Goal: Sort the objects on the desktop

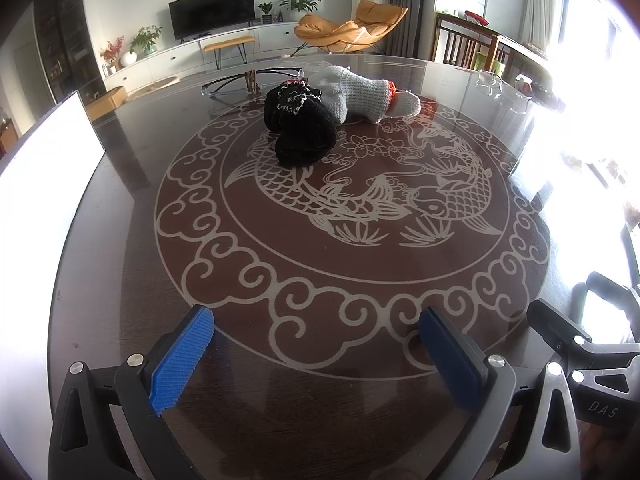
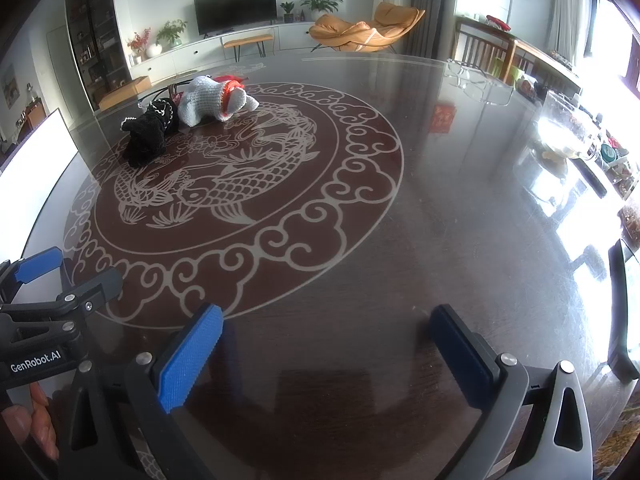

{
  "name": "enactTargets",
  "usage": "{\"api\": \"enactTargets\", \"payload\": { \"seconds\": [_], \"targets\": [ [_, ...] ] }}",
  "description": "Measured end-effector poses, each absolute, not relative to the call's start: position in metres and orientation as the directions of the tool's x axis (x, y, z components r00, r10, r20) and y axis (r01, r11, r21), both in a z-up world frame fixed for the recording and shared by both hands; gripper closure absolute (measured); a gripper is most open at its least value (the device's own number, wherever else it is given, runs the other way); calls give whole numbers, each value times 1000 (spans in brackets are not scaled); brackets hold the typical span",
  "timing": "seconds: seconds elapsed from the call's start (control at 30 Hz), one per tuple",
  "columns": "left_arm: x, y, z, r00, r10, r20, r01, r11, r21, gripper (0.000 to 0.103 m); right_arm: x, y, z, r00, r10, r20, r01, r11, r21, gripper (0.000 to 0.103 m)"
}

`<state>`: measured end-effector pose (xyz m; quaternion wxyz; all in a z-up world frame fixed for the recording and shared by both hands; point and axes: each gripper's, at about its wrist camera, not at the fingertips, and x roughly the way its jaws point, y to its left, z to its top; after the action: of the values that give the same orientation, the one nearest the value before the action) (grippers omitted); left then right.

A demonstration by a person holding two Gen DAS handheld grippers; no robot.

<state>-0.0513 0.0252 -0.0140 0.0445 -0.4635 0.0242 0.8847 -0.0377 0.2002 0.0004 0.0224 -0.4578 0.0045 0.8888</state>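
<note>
A black knitted glove (image 1: 301,128) lies bunched on the dark round table (image 1: 320,264), with a white knitted glove with an orange band (image 1: 360,94) touching it behind and to the right. Both also show in the right wrist view, black (image 2: 149,136) and white (image 2: 212,100), far left. My left gripper (image 1: 316,320) is open and empty, well short of the gloves. My right gripper (image 2: 328,320) is open and empty, to the right of them. The left gripper (image 2: 44,280) shows at the right wrist view's left edge.
A white sheet or board (image 1: 44,184) lies at the table's left edge. A clear glass piece (image 1: 256,82) lies behind the gloves. Clear glass items (image 2: 480,88) stand at the far right. A black object (image 2: 622,312) sits at the right edge. Chairs stand behind the table.
</note>
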Motion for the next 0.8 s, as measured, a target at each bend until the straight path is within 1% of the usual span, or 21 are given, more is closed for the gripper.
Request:
{"api": "enactTargets", "payload": {
  "seconds": [0.27, 0.37, 0.43, 0.47, 0.53, 0.6, 0.8],
  "targets": [
    [-52, 25, -15, -564, 59, -824, -102, -995, -2, 0, -38, 200, 0, -580, 36, -814, -44, -999, -12, 0],
    [-67, 26, -14, -531, 56, -846, -99, -995, -3, 0, -38, 200, 0, -580, 36, -814, -45, -999, -12, 0],
    [-89, 26, -11, -502, 50, -863, -87, -996, -7, 0, -38, 200, 0, -580, 37, -814, -46, -999, -12, 0],
    [-101, 24, -5, -511, 55, -858, -72, -997, -21, 0, -38, 200, 0, -580, 37, -814, -46, -999, -12, 0],
    [-120, 20, 9, -569, 67, -820, -57, -998, -42, 0, -38, 200, 0, -580, 37, -814, -47, -999, -12, 0],
    [-147, 19, 19, -598, 29, -801, -26, -1000, -17, 0, -38, 200, 0, -580, 37, -814, -47, -999, -12, 0],
    [-220, 14, -5, -503, -8, -864, 27, -1000, -7, 0, -38, 200, 0, -580, 37, -814, -47, -999, -12, 0]
  ]
}}
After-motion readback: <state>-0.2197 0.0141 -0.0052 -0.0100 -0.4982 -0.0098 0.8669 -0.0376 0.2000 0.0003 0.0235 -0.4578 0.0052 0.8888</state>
